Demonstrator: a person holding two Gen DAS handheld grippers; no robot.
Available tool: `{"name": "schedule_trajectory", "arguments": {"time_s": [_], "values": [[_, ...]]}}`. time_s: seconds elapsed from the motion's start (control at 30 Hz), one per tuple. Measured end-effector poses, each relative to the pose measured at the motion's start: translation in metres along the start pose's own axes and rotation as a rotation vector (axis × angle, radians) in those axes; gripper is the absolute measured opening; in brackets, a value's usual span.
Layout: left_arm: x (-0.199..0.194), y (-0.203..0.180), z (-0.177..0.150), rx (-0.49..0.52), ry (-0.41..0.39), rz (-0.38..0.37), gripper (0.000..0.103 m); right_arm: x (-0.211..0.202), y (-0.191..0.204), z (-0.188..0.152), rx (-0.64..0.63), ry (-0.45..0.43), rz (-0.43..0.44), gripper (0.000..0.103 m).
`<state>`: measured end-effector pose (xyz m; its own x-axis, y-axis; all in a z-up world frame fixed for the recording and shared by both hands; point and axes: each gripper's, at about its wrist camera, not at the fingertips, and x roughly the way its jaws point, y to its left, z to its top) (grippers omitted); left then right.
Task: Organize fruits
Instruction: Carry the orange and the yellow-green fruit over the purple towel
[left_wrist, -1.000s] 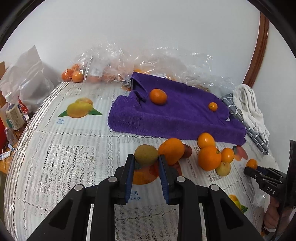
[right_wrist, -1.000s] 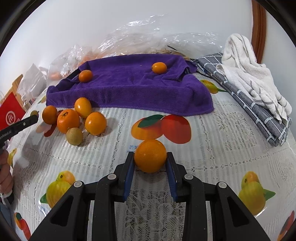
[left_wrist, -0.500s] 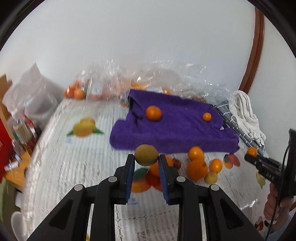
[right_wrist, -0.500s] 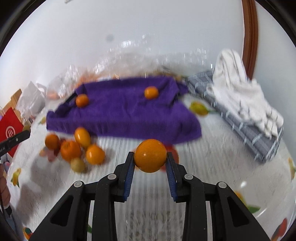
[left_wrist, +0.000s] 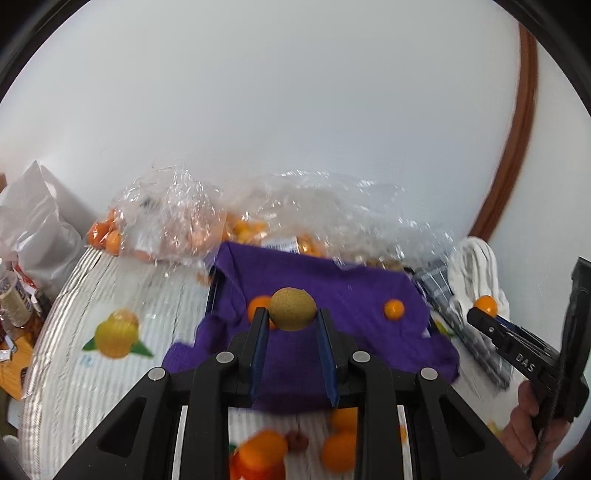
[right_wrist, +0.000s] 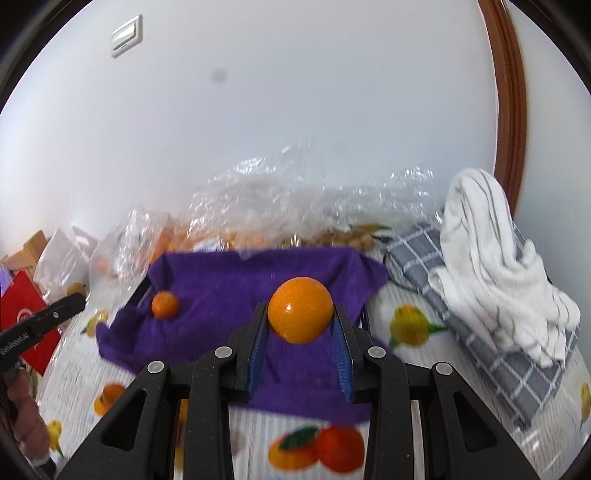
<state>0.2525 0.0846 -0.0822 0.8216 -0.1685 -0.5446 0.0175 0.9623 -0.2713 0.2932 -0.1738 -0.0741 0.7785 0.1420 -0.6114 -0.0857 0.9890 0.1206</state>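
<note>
Left wrist view: the left gripper has its jaws pinching one brownish-green fruit, held in the air above the purple towel. Two small oranges lie on that towel, one half hidden behind the held fruit. Right wrist view: the right gripper has its jaws clamped on one orange, also raised over the towel. A few blurred oranges sit on the table below.

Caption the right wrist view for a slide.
Right gripper holds an orange above the purple towel.
</note>
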Motion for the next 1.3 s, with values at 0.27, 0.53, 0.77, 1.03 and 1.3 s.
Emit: {"name": "schedule_trajectory", "arguments": {"time_s": [0.27,0.53,0.77,1.03,1.3], "values": [[0.037,0.005,-0.015,-0.027,0.002,-0.018,0.025,0.038,-0.003,-0.003,0.03,0.006,0.009,0.033],[0.049,0.008,-0.028,-0.006,0.004,-0.018,0.025,0.05,-0.005,-0.018,-0.017,0.027,-0.033,0.033],[0.061,0.004,-0.036,0.028,0.029,0.005,0.025,0.057,-0.012,-0.022,0.0,0.036,-0.05,0.033],[0.064,0.002,-0.039,0.047,0.047,0.014,0.025,0.065,-0.007,-0.028,-0.018,0.067,-0.05,0.033],[0.067,0.002,-0.039,0.048,0.056,0.017,0.025,0.067,-0.004,-0.031,-0.031,0.081,-0.046,0.033]]}}
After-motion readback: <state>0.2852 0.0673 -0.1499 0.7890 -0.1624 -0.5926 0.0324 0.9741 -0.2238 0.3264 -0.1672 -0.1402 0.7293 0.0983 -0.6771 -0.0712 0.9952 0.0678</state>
